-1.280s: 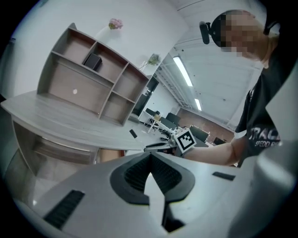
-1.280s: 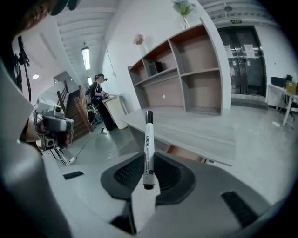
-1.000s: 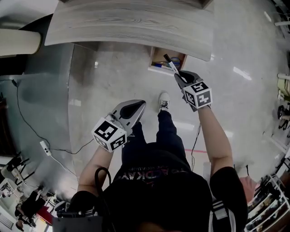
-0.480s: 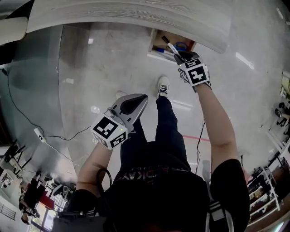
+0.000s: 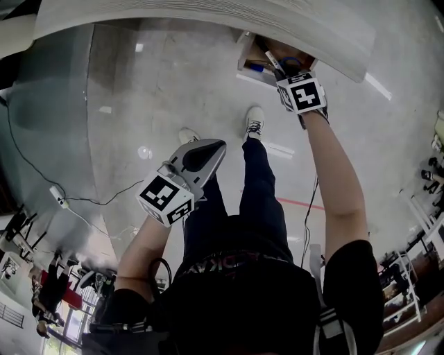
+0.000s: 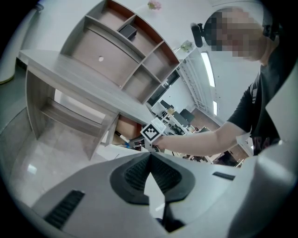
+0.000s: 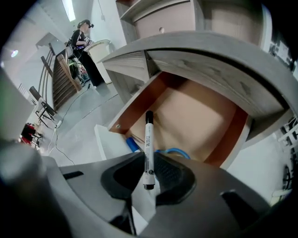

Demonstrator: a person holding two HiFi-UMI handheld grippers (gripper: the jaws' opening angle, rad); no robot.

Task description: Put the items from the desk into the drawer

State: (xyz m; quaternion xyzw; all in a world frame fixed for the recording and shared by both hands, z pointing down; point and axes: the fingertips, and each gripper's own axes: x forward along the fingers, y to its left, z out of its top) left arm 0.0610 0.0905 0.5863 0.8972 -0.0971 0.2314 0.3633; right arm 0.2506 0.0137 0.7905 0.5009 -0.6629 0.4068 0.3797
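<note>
My right gripper (image 7: 148,174) (image 5: 281,69) is shut on a white marker with a black cap (image 7: 148,146) (image 5: 272,60). It holds the marker over the open drawer (image 7: 200,116) (image 5: 248,53), which hangs under the grey desk (image 5: 208,21). The marker points into the drawer. Inside the drawer lie a blue pen (image 7: 132,143) and a blue loop-shaped thing (image 7: 174,152). My left gripper (image 6: 150,163) (image 5: 208,156) is shut and holds nothing; it hangs low over the floor, beside the person's legs. In the left gripper view I see the right gripper's marker cube (image 6: 152,132) at the drawer (image 6: 125,132).
The person's white shoes (image 5: 253,123) stand on the glossy floor below the drawer. A cable and power strip (image 5: 57,199) lie on the floor at left. A shelf unit (image 6: 125,51) stands on the desk. Another person (image 7: 84,46) stands far off at a table.
The right gripper has carried the marker up and forward, from in front of the drawer to just over its opening. The left gripper has stayed about where it was.
</note>
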